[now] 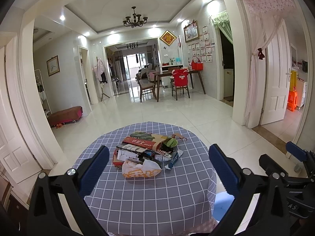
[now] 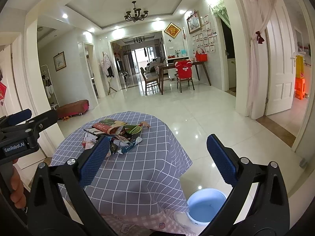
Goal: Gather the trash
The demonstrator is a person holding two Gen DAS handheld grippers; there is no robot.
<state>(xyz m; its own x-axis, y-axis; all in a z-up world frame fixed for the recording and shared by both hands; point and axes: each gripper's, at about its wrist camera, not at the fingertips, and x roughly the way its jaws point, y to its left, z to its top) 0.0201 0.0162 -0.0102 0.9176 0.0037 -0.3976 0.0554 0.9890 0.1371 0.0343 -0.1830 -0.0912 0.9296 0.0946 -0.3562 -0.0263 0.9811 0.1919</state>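
A pile of trash [image 1: 145, 151] lies in the middle of a round table with a grey-blue checked cloth [image 1: 149, 200]. It holds a white-and-orange plastic bag [image 1: 140, 170], a printed paper bag [image 1: 145, 139], a green wrapper [image 1: 171, 142] and a blue-white wrapper [image 1: 175, 158]. My left gripper [image 1: 159, 150] hovers open in front of the pile, which is framed between its blue pads without touching them. My right gripper [image 2: 158, 139] is open too, off to the right of the pile [image 2: 114, 133], over the table's right side. Each gripper shows at the other view's edge [image 1: 277, 153] [image 2: 43, 115].
A light blue bin [image 2: 206, 206] stands on the tiled floor at the table's near right side. A hand [image 2: 17, 186] grips the left tool's handle. Pink checked fabric [image 2: 137, 224] lies at the table's near edge. A dining table with chairs [image 1: 177, 78] stands far back.
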